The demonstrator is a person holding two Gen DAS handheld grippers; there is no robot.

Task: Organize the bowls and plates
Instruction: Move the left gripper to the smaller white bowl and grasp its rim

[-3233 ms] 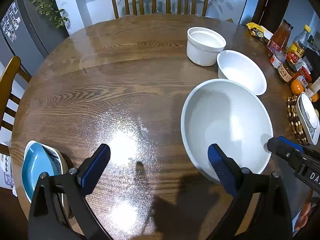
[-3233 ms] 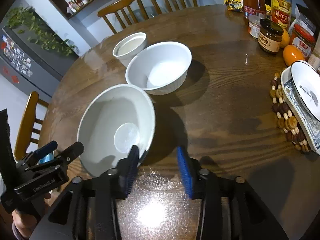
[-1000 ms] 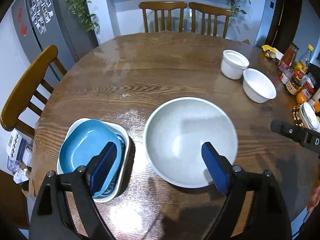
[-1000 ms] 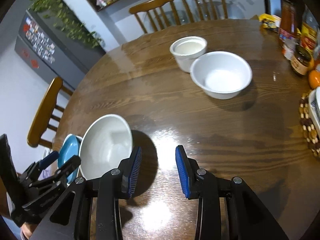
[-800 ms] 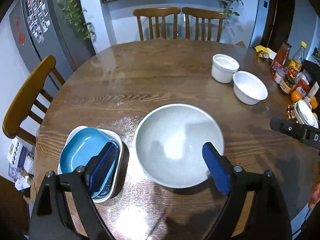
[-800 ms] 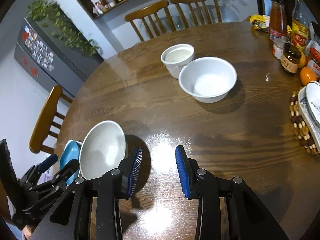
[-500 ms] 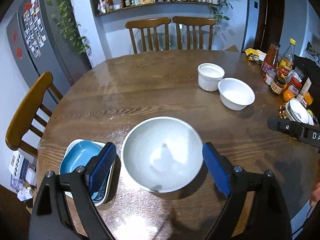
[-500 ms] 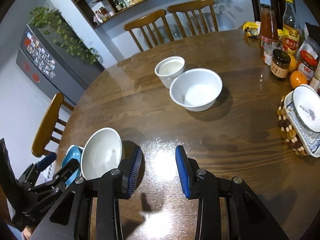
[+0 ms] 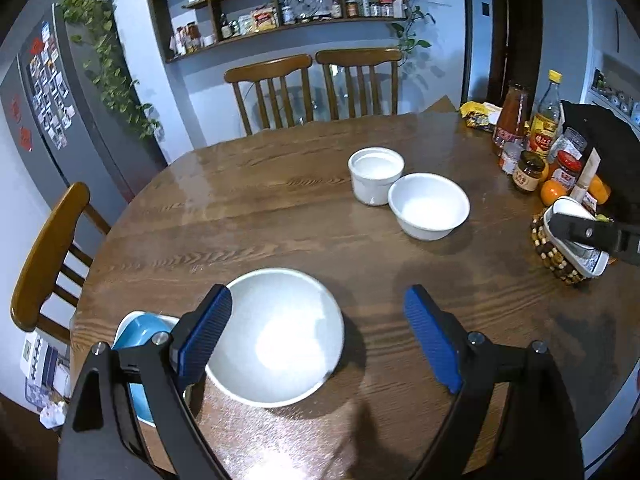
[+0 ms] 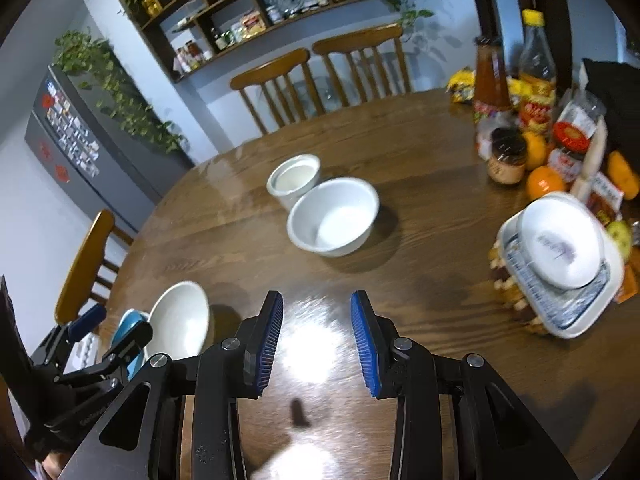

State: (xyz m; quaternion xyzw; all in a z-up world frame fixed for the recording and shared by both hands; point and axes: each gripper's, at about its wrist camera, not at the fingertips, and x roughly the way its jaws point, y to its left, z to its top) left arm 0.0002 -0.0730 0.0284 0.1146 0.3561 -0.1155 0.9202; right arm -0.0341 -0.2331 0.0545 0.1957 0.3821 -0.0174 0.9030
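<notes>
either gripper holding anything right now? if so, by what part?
Nothing is held. The left gripper is open above the large white bowl without touching it; the right gripper is open over bare table.

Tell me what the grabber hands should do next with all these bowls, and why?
Probably the right gripper should reach forward to the medium white bowl. Both grippers are open and empty, the big white bowl already sits beside the blue dish, and that medium bowl stands apart, next to the small white cup. It looks like the next to gather.
</notes>
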